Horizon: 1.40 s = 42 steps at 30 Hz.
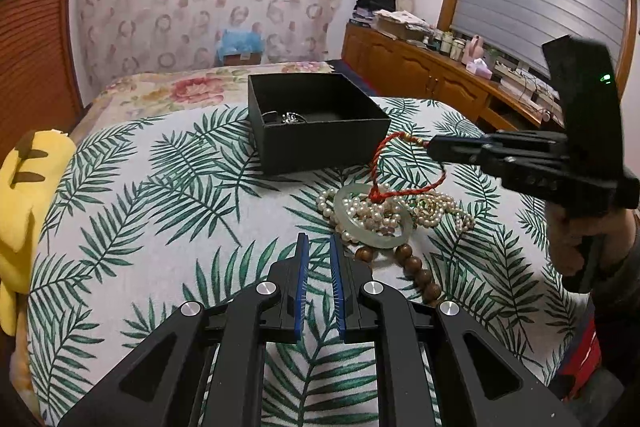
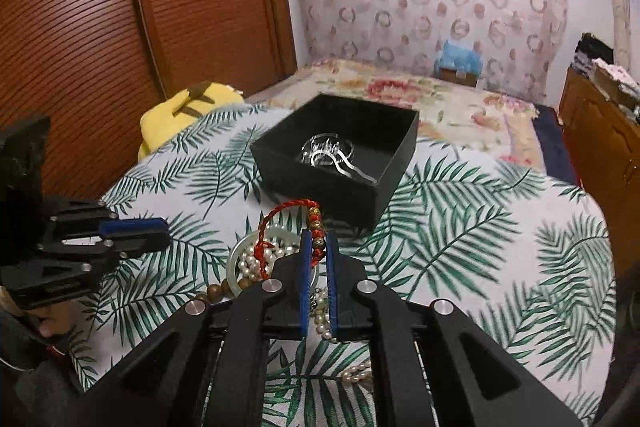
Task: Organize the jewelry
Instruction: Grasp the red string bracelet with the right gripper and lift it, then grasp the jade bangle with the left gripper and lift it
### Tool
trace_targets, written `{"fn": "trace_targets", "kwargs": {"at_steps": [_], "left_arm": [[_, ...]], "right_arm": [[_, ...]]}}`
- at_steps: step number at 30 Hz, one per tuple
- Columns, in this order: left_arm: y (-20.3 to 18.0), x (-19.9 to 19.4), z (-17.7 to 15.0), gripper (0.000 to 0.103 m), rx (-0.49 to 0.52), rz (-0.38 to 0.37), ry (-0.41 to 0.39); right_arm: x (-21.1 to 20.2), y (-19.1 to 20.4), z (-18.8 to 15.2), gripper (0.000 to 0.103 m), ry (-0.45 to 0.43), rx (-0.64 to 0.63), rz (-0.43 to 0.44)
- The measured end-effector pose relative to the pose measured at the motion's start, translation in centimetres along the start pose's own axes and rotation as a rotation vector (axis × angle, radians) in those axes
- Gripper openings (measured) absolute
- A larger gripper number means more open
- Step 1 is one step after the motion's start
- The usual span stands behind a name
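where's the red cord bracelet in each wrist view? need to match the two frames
Left wrist: red cord bracelet right of centre, looping up from the jade bangle to the right gripper, which grips its beaded end.
Right wrist: red cord bracelet low centre, its beaded end between the right gripper fingers.
Shared landmark: black box, just beyond the cord.

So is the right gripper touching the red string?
Touching. In the right wrist view, the right gripper has the red string and its beads pinched between its blue pads; the left wrist view shows the string rising to its tip.
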<state>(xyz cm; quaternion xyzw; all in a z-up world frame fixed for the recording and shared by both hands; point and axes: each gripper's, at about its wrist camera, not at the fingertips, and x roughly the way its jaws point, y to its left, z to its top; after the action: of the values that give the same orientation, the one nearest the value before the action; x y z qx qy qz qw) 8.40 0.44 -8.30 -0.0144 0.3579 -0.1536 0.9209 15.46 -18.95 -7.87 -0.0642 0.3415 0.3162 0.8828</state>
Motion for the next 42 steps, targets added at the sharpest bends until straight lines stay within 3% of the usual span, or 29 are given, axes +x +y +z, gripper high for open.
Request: {"fn": "trace_targets", "kwargs": {"at_steps": [8,15,28,35,42], "left_arm": [[-0.5,2.0,1.6,0.010,0.012,-0.017,0.025],[-1.5,3.9,2.5,0.017,0.026,-0.034,0.062],[-1.6,6.5,2.7,0.019,0.033,0.023,0.140],[-1.7,6.1,2.7,0.006,0.043,0.016,0.114],[-2.2,4.5,3.2,0.006,0.041,0.008,0.047]], "right_arm": [[-0.8,-1.0,-0.7,0.008,-0.012,0.015,-0.025],[-1.2,-1.6,-1.4,0.008,-0.021,0.030,-0.036],[-1.5,-2.1,-2.1,0.008,-0.025,0.046,-0.034],[-1.4,-1.9,-2.2,0.008,-0.025,0.043,-0.033],[-2.0,-1.9,-2.1,0.008,-0.039,0.049,-0.041]]}}
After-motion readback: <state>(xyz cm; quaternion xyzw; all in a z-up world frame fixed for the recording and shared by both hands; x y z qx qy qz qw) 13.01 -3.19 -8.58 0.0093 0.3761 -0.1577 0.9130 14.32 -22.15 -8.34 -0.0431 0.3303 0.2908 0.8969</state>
